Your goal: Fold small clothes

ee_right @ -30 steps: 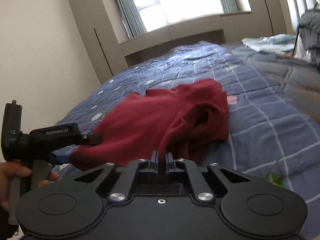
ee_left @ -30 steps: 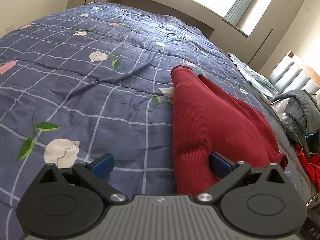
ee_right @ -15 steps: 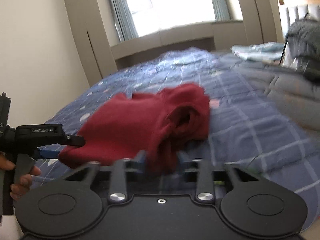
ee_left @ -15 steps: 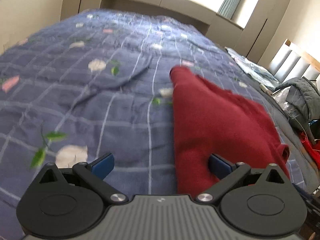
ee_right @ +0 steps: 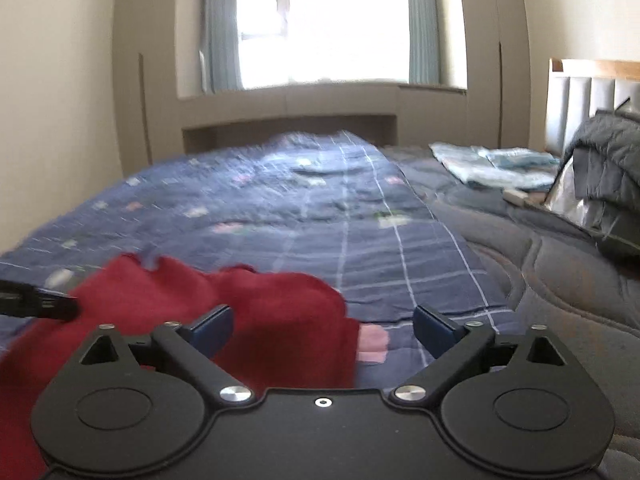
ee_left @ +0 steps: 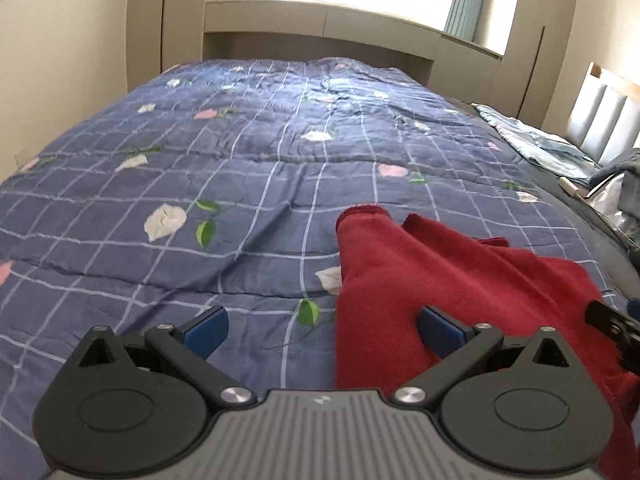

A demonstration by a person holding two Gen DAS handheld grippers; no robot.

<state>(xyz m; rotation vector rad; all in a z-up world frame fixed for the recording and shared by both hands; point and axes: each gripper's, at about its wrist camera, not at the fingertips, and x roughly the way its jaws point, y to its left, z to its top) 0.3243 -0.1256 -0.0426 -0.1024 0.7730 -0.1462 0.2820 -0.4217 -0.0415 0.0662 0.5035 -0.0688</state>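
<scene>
Fingers (ee_right: 208, 330) spread over red garment (ee_right: 256, 312); grey jacket (ee_right: 604, 168) only rightward.

Bright curtained window (ee_right: 344, 24); beige walls (ee_right: 52, 80); blue floral quilt (ee_left: 240, 168).

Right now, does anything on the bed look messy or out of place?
Yes. The red garment lies rumpled and only half folded on the blue quilt, one sleeve sticking out toward the window. Both the left gripper and right gripper are open, holding nothing. Nothing looks damaged or spilled.
</scene>
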